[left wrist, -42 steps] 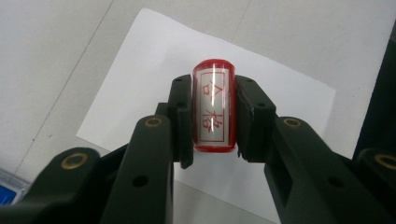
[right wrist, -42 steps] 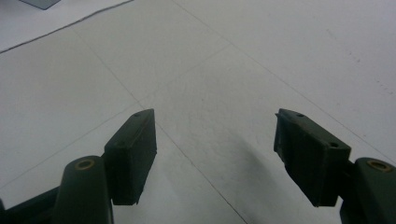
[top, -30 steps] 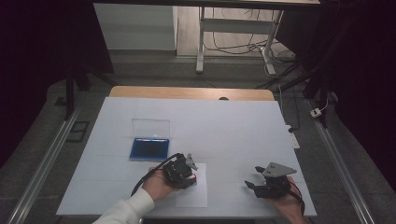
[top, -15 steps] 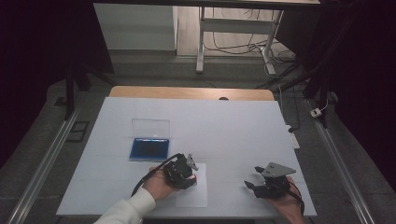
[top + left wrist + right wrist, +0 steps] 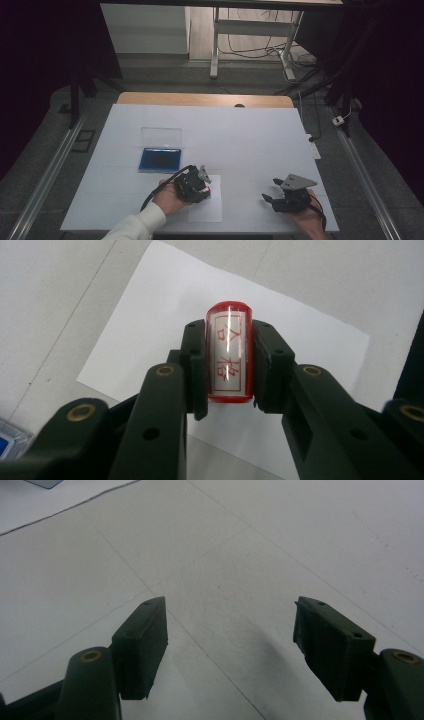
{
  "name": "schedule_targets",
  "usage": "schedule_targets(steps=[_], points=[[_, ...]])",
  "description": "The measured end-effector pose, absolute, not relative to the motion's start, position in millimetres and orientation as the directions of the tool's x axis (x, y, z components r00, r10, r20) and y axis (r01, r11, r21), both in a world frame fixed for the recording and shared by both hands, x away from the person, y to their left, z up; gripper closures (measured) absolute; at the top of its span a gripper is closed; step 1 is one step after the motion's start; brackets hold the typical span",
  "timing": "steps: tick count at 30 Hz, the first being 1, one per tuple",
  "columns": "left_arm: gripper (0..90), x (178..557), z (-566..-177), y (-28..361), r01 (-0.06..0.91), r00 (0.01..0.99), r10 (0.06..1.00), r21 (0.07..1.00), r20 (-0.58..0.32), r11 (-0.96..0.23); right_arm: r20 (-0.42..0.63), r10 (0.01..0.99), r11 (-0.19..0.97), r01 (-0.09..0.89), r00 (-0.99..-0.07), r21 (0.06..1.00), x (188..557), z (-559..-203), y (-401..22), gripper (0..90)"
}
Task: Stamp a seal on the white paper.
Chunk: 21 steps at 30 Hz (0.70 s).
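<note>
Change: we see nothing moved between the earlier frames and now; both hands keep their places.
Left gripper [image 5: 227,375]: fingers clenched on the red stamp [image 5: 228,352], gripping its two sides.
Stamp: lower middle of the high view, held over the white paper sheet [image 5: 206,206]; whether it touches the sheet we cannot tell.
Right gripper [image 5: 230,647]: fingers released and apart, nothing between them, lower right over bare counter [image 5: 250,135].
Ink pad [image 5: 160,159]: open, blue, just up-left of the left hand.
Meaning: we judge the stamp is poised for pressing onto the paper.

Red stamp [image 5: 228,352] with a white label, clamped over the paper sheet [image 5: 150,315].
</note>
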<state>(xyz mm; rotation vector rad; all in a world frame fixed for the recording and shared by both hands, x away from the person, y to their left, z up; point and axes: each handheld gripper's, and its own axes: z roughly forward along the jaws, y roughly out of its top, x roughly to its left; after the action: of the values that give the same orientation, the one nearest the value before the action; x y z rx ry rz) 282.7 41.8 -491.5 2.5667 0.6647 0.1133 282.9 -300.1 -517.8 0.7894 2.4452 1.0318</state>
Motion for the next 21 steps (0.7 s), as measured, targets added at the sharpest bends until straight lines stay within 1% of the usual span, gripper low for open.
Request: schedule_targets(steps=[8, 10, 11, 12, 14, 17, 21], points=[[71.2, 283, -492, 43, 0.434, 0.88, 0.473, 0.479, -0.043, -0.763, -0.11, 0.626, 0.565, 0.352, -0.772, 0.746, 283, -517, -301, 29.4], [70.9, 285, -491, 45, 0.439, 0.879, 0.472, 0.487, -0.06, -0.755, -0.112, 0.625, 0.566, 0.35, -0.772, 0.746, 283, -517, -301, 29.4], [70.8, 285, -489, 47, 0.443, 0.877, 0.476, 0.506, -0.071, -0.74, -0.114, 0.624, 0.566, 0.347, -0.773, 0.747, 283, -517, -302, 29.4], [70.7, 286, -488, 48, 0.451, 0.875, 0.475, 0.501, -0.088, -0.739, -0.116, 0.626, 0.566, 0.347, -0.771, 0.748, 283, -517, -302, 29.4], [70.6, 286, -486, 50, 0.444, 0.878, 0.471, 0.524, -0.091, -0.727, -0.111, 0.628, 0.562, 0.35, -0.77, 0.75, 283, -517, -302, 29.4], [70.5, 287, -474, 57, 0.443, 0.873, 0.478, 0.569, -0.097, -0.693, -0.113, 0.627, 0.563, 0.348, -0.771, 0.75, 283, -516, -304, 29.4], [70.5, 287, -452, 64, 0.428, 0.874, 0.478, 0.606, -0.089, -0.67, -0.112, 0.633, 0.557, 0.351, -0.766, 0.753, 283, -515, -304, 29.4]])
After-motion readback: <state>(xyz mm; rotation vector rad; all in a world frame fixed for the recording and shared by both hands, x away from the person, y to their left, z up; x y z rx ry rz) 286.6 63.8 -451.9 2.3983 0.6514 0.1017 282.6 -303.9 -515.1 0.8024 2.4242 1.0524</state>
